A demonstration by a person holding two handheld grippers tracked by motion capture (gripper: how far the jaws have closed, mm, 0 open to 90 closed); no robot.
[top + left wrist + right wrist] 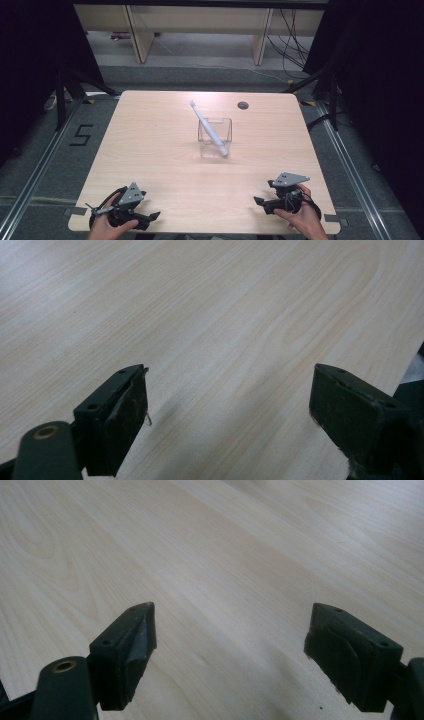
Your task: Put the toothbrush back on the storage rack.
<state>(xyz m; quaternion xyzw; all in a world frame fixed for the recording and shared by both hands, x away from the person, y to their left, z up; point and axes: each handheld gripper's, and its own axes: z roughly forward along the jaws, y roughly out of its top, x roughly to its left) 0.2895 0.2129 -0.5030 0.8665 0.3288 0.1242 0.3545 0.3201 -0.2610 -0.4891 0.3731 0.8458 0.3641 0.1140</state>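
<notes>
A clear square cup (pixel 215 136) stands near the middle of the light wooden table (pixel 150 150). A white toothbrush (pixel 207 128) leans in it, its head sticking out toward the far left. My left gripper (pixel 152 216) rests at the near left corner in a person's hand, pointing right. My right gripper (pixel 258 201) rests at the near right, pointing left. In the left gripper view the left gripper (pixel 230 400) stands open over bare wood. The right gripper (pixel 230 640) in the right gripper view is open too, with nothing between its jaws.
A round cable hole (pixel 243 105) sits in the table's far right part. Beyond the far edge stand wooden furniture legs (pixel 140 35) and loose cables (pixel 295 45) on the floor. Dark curtains flank both sides. A "5" mark (pixel 81 134) is taped left of the table.
</notes>
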